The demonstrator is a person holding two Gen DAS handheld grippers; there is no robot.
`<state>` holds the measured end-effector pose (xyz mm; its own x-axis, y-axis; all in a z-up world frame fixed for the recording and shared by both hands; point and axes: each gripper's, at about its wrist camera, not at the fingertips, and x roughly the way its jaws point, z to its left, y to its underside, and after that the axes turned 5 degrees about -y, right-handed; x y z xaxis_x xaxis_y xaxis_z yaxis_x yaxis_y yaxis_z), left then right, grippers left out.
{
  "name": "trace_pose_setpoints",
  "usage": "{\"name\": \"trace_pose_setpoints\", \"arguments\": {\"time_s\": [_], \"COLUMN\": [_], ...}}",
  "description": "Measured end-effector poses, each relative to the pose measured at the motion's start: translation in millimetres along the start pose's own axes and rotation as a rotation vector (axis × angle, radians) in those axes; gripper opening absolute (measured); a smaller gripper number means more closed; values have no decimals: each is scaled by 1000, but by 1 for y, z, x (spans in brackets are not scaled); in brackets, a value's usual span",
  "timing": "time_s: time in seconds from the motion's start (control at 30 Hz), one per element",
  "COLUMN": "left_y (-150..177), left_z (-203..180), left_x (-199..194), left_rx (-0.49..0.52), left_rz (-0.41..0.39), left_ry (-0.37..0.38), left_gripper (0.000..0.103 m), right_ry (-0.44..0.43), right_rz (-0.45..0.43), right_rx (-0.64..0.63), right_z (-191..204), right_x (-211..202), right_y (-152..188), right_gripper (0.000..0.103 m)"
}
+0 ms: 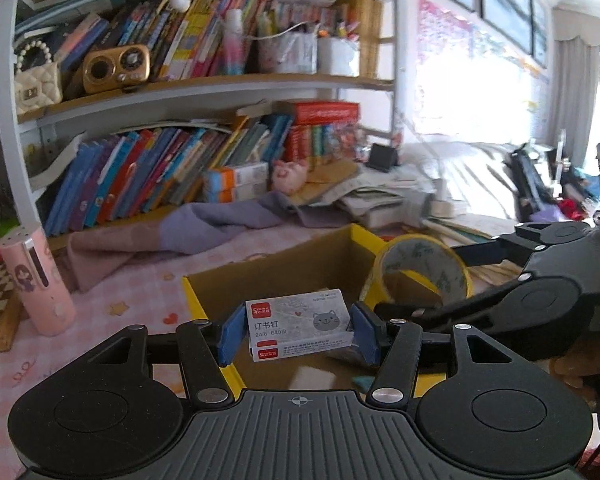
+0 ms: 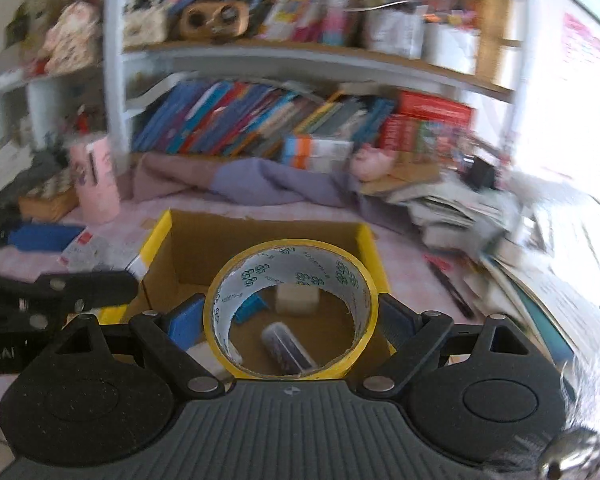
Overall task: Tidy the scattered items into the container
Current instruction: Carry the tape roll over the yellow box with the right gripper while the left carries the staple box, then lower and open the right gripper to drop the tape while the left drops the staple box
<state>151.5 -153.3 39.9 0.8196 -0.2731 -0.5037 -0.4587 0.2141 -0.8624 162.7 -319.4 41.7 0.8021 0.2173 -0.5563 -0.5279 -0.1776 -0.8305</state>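
My left gripper [image 1: 298,330] is shut on a white staple box [image 1: 300,322] with a cat drawing, held above the near-left edge of the open cardboard box [image 1: 260,276] with yellow rims. My right gripper [image 2: 290,318] is shut on a yellow tape roll [image 2: 292,308], held over the same cardboard box [image 2: 260,240]. The tape roll [image 1: 418,270] and right gripper also show at the right of the left wrist view. Inside the box lie a white eraser [image 2: 298,300], a blue piece [image 2: 252,308] and a dark tube [image 2: 286,348].
A pink bottle [image 1: 40,284] stands left of the box on the pink tablecloth. A purple cloth [image 1: 160,240] lies behind it. A full bookshelf [image 1: 180,140] stands at the back. Piles of papers and books [image 2: 500,240] crowd the right side.
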Motion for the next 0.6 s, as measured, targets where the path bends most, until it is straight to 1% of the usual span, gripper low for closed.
{"name": "trace_pose_setpoints", "arguments": {"time_s": [0.17,0.37,0.53,0.6], "left_y": [-7,-1,1,0], "left_z": [-2,0,-5,-5], "left_x": [35,75,93,99], "left_rx": [4,-25,-8,-16], "left_rz": [71,180,217,236], "left_ry": [-68,-138,-171,-179], "left_gripper": [56,56,56,57], "right_ry": [-78,-146,-174,-223], "right_rz": [86,194,283,318], "right_rx": [-64,-156,-258,-266], "right_z": [-14,-23,-20,-20], "right_x": [49,97,125,130], "right_y": [-9,-12,-11,-13], "right_gripper": [89,89,89,89]}}
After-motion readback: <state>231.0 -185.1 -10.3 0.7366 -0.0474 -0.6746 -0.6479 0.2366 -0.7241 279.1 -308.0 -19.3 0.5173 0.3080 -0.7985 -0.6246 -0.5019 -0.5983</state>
